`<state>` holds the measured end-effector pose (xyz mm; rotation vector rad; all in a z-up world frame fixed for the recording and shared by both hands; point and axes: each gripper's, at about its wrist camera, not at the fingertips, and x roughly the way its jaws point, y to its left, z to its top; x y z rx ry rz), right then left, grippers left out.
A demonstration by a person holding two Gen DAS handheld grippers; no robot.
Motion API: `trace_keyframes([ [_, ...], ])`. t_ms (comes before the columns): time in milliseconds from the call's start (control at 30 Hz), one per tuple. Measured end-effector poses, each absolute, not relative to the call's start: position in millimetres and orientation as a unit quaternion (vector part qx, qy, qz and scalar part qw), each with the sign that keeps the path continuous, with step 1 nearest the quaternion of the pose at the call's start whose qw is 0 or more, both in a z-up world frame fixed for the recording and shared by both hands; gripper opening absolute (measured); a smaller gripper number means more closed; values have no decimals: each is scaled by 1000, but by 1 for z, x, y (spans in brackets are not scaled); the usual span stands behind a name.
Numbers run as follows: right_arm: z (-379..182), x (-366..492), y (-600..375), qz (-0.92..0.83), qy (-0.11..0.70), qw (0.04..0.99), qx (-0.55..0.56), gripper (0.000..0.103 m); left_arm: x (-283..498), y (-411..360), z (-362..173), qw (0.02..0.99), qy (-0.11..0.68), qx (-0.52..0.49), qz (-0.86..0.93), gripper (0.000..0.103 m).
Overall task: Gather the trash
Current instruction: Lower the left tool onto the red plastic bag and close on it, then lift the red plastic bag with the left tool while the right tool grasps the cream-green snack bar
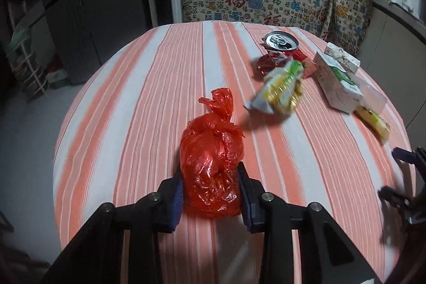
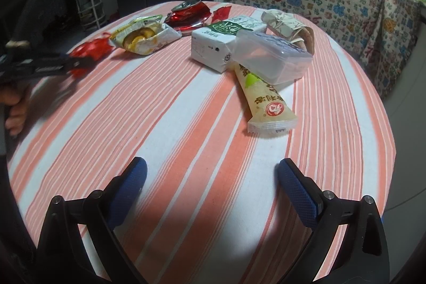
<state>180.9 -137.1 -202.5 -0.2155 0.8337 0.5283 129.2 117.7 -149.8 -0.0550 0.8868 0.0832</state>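
Jaws of the left gripper (image 1: 211, 188) were seen closed on the knotted red plastic bag (image 1: 213, 164) above the striped tablecloth (image 1: 159, 97); thin film could slip or tear if tugged. The right gripper (image 2: 211, 185) was held wide and empty.

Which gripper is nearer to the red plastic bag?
Left. The left gripper has its jaws around the red plastic bag; the right gripper is apart from it, over bare tablecloth.
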Motion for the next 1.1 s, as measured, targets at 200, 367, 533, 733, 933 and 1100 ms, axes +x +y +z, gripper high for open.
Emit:
trace_keyframes([
  [200,-200,182,-148,249,409,873,-93,98,99,93,-151,905,422,-51,17,40],
  [367,-192,197,-183,229,417,879,-23,97,102,71,-160,905,424,-24,16,59],
  [533,-186,229,-187,235,417,878,-26,94,110,62,-166,902,431,0,17,76],
  [733,-190,252,-152,263,430,861,-62,49,113,62,-166,902,431,-3,18,80],
  [933,-187,224,-144,291,433,850,-72,31,113,63,-166,903,430,-4,18,80],
  [1100,-189,177,-134,331,433,833,-92,32,113,64,-166,903,430,-4,17,80],
])
